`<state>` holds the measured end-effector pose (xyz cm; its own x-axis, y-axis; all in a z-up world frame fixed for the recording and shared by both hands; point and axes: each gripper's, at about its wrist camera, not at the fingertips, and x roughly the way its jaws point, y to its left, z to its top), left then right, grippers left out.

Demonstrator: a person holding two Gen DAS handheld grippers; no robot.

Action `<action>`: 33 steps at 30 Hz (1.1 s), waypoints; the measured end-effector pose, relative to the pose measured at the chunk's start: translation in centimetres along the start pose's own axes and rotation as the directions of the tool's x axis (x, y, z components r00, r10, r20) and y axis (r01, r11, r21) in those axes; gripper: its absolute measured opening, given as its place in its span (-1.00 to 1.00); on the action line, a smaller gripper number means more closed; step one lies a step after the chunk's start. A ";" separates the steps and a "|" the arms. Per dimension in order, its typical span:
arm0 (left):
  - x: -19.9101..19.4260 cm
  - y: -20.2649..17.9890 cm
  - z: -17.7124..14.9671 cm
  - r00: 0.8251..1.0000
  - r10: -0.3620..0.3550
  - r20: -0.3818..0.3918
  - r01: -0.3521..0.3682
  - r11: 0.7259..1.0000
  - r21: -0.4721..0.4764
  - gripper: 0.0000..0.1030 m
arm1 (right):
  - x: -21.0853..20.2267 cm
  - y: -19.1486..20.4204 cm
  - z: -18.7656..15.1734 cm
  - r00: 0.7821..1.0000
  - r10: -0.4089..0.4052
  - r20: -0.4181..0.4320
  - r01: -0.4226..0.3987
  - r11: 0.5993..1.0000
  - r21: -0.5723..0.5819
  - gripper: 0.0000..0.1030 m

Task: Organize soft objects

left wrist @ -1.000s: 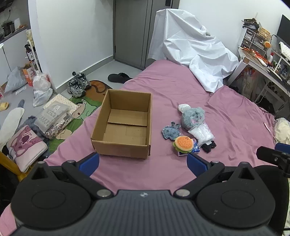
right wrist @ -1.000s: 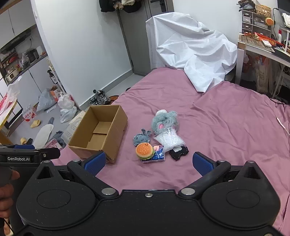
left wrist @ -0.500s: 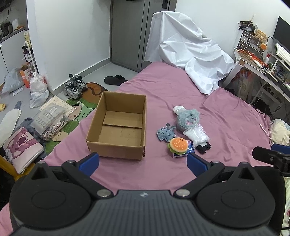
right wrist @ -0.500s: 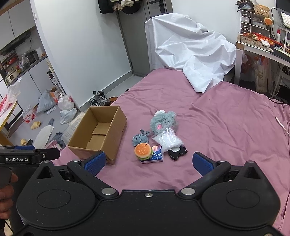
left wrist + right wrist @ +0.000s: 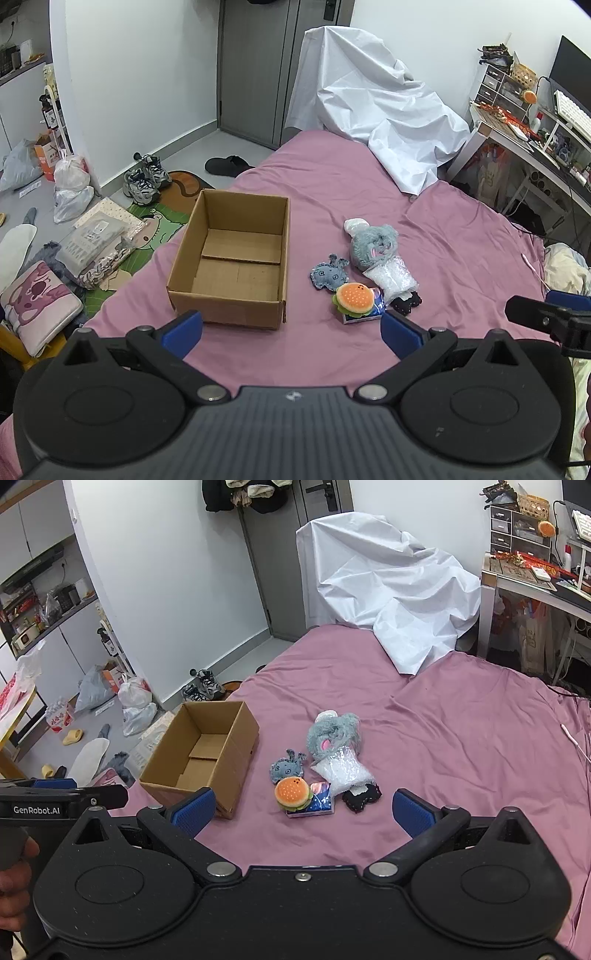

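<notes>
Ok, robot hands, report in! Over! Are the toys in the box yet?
Left gripper open, right gripper open, both empty. Cardboard box empty; burger plush and other toys on the bed. Nothing blocking.

A white sheet (image 5: 373,110) hides whatever stands beneath it at the head of the bed (image 5: 461,258). The burger plush (image 5: 292,793) overlaps a blue packet (image 5: 320,800), whose print is too small to read, and the bubble-wrap bag (image 5: 343,770) partly covers a black item (image 5: 362,796) I cannot identify
</notes>
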<state>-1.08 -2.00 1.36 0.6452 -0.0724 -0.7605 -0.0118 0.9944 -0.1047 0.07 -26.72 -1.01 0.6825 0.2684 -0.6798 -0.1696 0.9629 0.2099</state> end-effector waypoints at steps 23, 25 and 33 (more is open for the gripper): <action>-1.3 -0.6 -0.8 0.999 -0.024 0.029 0.024 1.000 0.005 0.98 | -0.8 0.3 -0.6 1.000 -0.005 0.012 0.005 1.000 -0.008 1.00; -1.3 -0.7 -0.7 0.999 -0.026 0.027 0.026 1.000 0.006 0.98 | -0.9 0.2 -0.5 1.000 -0.006 0.014 0.006 1.000 -0.010 1.00; -0.6 -1.7 -0.5 0.999 -0.030 0.019 0.030 0.999 0.023 0.98 | -0.7 -0.6 -0.5 1.000 -0.016 0.017 0.015 1.000 0.010 1.00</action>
<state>-1.78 -3.65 1.66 0.6599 -0.1008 -0.7445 0.0252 0.9934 -0.1122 -0.64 -27.48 -1.01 0.6970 0.2528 -0.6710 -0.1520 0.9666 0.2063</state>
